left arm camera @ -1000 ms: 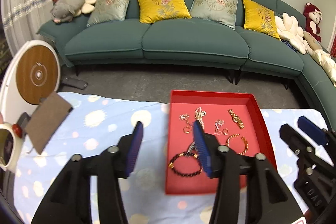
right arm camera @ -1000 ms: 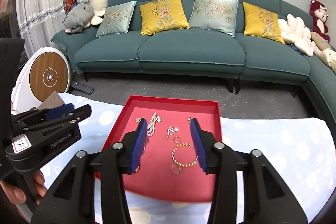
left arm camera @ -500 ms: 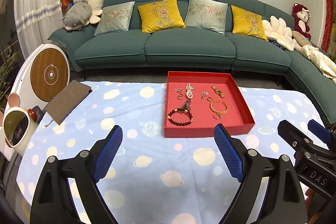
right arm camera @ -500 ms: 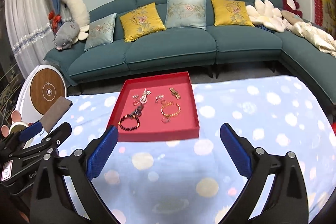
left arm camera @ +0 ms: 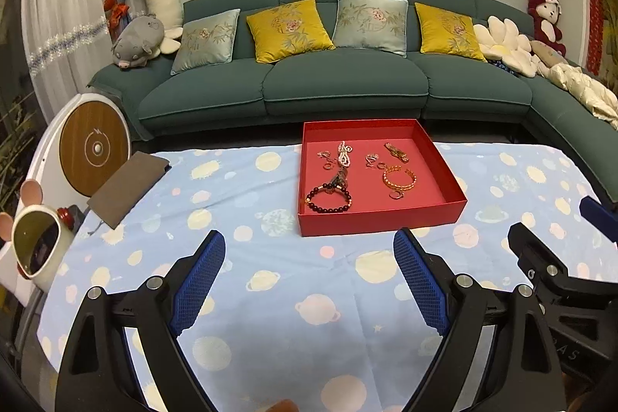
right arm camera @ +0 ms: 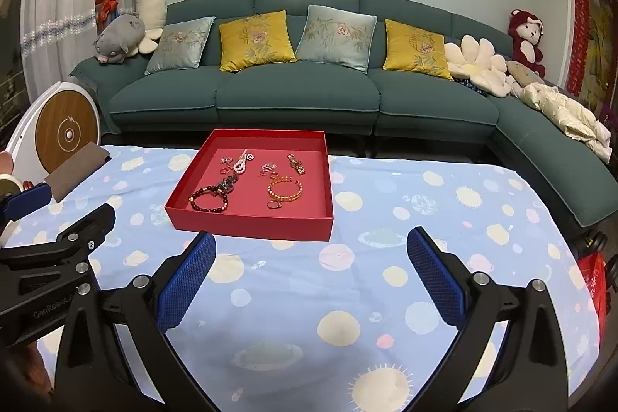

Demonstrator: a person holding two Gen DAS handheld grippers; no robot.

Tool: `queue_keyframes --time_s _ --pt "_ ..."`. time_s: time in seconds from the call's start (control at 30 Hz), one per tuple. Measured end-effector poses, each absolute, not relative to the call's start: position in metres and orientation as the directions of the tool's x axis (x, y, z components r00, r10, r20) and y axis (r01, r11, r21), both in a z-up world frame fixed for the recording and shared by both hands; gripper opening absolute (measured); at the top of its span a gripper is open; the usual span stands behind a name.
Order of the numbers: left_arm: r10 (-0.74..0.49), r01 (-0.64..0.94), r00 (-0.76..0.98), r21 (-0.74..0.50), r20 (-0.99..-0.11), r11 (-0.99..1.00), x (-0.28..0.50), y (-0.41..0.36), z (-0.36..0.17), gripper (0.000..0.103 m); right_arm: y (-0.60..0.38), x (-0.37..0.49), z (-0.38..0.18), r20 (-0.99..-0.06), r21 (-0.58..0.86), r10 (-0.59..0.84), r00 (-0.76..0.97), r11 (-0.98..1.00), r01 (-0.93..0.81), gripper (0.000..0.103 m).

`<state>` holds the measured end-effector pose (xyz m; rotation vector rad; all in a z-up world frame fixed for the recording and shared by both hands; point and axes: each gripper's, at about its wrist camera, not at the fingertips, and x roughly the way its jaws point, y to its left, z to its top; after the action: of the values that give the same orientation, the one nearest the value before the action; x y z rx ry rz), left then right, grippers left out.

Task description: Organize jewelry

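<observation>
A red tray (left arm camera: 380, 215) (right arm camera: 251, 224) sits on the far middle of the table with jewelry in it. A dark bead bracelet (left arm camera: 328, 200) (right arm camera: 208, 199) lies at its front left, a gold bangle (left arm camera: 399, 178) (right arm camera: 285, 190) at the right, a pearl piece (left arm camera: 343, 154) (right arm camera: 241, 163), a gold watch (left arm camera: 396, 151) (right arm camera: 296, 163) and small rings further back. My left gripper (left arm camera: 309, 269) is open and empty, well short of the tray. My right gripper (right arm camera: 311, 267) is open and empty, also in front of it.
The table wears a blue cloth with planet prints (left arm camera: 270, 280). A brown pouch (left arm camera: 127, 184) (right arm camera: 75, 170) lies at the far left, a mouse-eared mirror (left arm camera: 36, 246) at the left edge. A green sofa (left arm camera: 340, 83) stands behind the table.
Both grippers have pulled back from the tray and opened wide. A second ago the jaws were narrow and right over the jewelry; now they are over the cloth in front of the tray.
</observation>
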<state>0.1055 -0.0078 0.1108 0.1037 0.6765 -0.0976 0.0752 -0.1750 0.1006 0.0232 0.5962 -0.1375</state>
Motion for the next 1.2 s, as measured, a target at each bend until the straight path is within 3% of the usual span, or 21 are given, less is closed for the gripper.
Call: queue_keyframes --time_s 1.2 --pt "-0.029 0.1 0.799 0.084 -0.6 0.991 0.094 -0.015 0.11 0.086 -0.181 0.068 0.098 -0.573 0.016 -0.119 0.811 0.988 0.157 0.098"
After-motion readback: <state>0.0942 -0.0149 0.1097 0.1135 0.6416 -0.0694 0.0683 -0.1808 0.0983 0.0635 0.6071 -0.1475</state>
